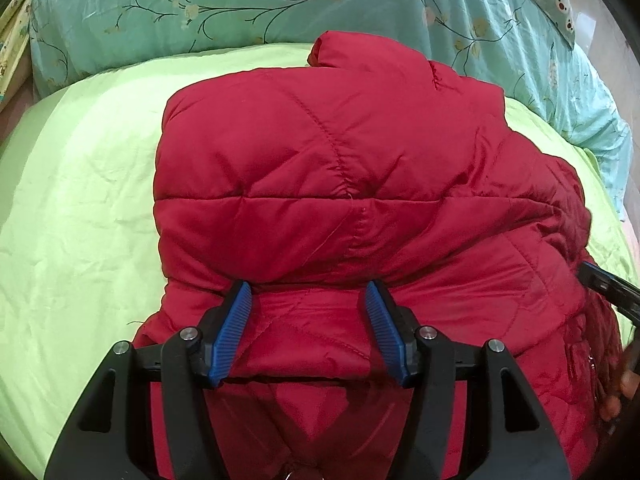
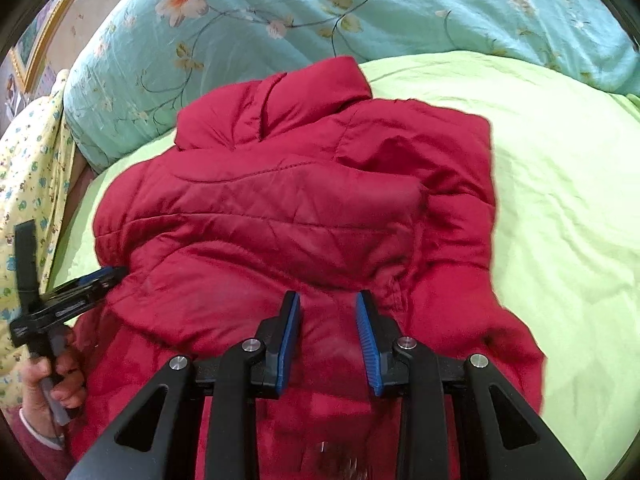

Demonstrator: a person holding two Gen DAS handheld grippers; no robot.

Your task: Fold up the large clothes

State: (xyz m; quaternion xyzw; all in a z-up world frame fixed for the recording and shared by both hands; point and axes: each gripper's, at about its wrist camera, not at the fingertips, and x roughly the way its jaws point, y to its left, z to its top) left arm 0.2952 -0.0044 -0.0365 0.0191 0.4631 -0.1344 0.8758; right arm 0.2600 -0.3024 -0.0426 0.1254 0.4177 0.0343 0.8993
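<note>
A bed covered by a light green sheet (image 1: 80,184) fills both views, with a turquoise floral quilt (image 1: 240,4) bunched along the top of the frame. A red quilted jacket (image 1: 340,168), partly folded with its collar toward the upper centre, lies on the sheet and occupies the middle of each view. The left tool (image 1: 308,292) stands with its blue pads apart above the jacket's near fold, clamping nothing, and the right tool (image 2: 328,300) likewise hangs parted over the red fabric; a hand (image 2: 52,380) at the lower left of the right wrist view grasps the left tool's handle.
</note>
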